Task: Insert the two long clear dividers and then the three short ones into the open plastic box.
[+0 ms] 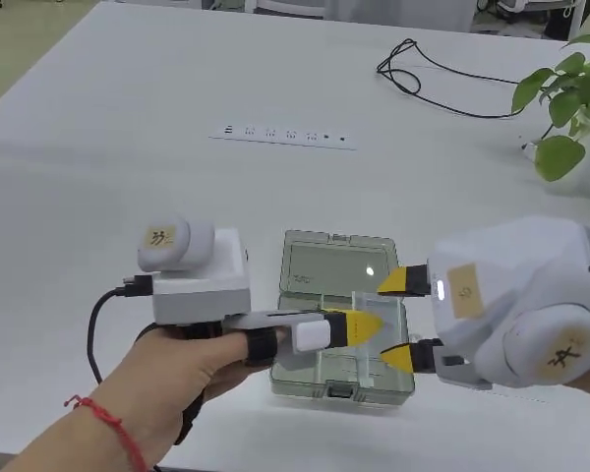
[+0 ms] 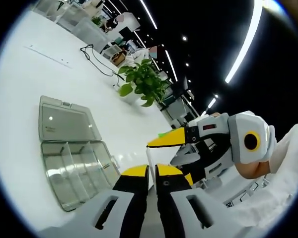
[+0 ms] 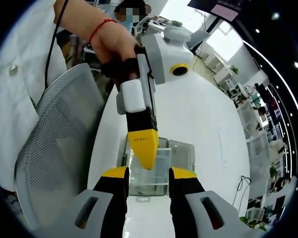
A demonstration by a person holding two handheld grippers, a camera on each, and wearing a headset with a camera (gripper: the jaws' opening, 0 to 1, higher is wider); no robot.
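A bare hand (image 1: 182, 372) with a red string bracelet (image 1: 106, 421) at the wrist holds the white left tool (image 1: 359, 326). Its yellow-tipped jaws are clenched on a thin clear plastic divider (image 2: 148, 159), which is seen edge-on in the left gripper view. I cannot tell whether it is a long or a short one.

The divider hangs above the open, clear greenish plastic box (image 1: 310, 374), which rests on the white bench (image 1: 128, 98) with its lid (image 1: 324, 261) laid flat behind the base. Lengthwise clear partitions stand in the base.

To the right, the white right tool (image 1: 398, 320) is released. Its jaws are spread wide over the box's right edge, and in the right gripper view they stand on either side of the held divider.

Farther back are a flat white power strip (image 1: 280, 134) and, at the right edge, a green leafy plant (image 1: 559, 157).
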